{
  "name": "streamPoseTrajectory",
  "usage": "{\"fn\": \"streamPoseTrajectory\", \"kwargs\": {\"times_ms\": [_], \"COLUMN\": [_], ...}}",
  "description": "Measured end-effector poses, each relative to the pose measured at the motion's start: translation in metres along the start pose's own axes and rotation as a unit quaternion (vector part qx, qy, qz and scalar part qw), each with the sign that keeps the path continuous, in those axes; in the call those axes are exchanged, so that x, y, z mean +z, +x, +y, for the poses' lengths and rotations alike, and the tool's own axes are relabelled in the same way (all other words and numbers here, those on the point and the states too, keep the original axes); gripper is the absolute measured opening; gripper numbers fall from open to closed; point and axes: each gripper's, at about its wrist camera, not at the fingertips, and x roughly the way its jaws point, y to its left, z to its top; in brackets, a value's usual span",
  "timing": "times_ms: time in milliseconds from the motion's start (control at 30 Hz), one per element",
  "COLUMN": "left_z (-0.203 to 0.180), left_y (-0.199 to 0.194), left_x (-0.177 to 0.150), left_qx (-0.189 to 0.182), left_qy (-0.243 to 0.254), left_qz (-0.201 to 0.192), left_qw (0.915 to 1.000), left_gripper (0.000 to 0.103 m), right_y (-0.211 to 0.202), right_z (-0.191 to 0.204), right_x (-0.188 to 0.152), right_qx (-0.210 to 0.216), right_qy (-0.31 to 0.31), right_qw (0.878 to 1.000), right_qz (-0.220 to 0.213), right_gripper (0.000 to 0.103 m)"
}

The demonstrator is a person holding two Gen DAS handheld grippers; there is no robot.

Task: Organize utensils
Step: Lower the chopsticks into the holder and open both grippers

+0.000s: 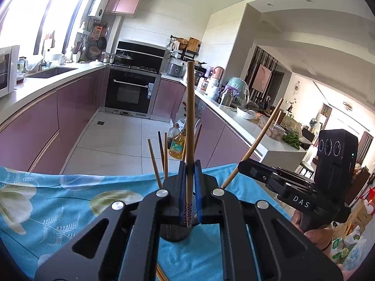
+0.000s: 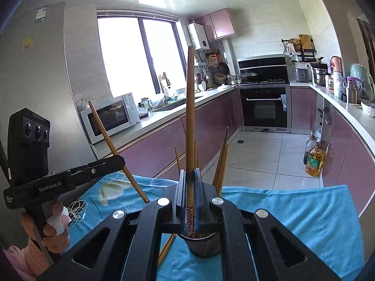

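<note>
Each claw, left gripper (image 1: 189,182) and right gripper (image 2: 189,185), clamps one upright chopstick (image 1: 190,117) above the mesh holder (image 2: 204,245); misaligned tips could miss its rim.

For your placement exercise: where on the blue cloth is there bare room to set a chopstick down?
Free: the blue cloth right of the mesh holder, out to its edge. Crowded: around the holder with its chopsticks, and the left side by the white cable.

Mesh holder (image 2: 206,245) half hidden behind gripper (image 2: 190,187)
</note>
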Motion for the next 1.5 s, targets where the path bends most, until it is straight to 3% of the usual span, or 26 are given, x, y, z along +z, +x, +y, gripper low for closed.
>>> {"fn": "streamPoseTrajectory", "kwargs": {"times_ms": [267, 933, 1267, 1500], "left_z": [-0.003, 0.012, 0.021, 0.017], "left_y": [0.024, 0.093, 0.106, 0.103], "left_x": [-0.002, -0.036, -0.042, -0.047], "left_qx": [0.022, 0.049, 0.054, 0.05], "left_qy": [0.007, 0.026, 0.02, 0.022], "left_qz": [0.012, 0.113, 0.119, 0.111], "left_qw": [0.9997, 0.992, 0.9912, 0.9923], "left_gripper": [0.008, 0.008, 0.008, 0.017], "right_y": [0.021, 0.076, 0.083, 0.079], "right_z": [-0.004, -0.014, -0.017, -0.015], "right_x": [-0.006, -0.032, -0.036, -0.038], "right_qx": [-0.01, -0.017, -0.02, -0.016], "right_qy": [0.001, -0.001, 0.015, 0.014], "right_qw": [1.0, 0.992, 0.992, 0.993], "right_qz": [0.024, 0.128, 0.127, 0.12], "right_gripper": [0.006, 0.006, 0.008, 0.009]}}
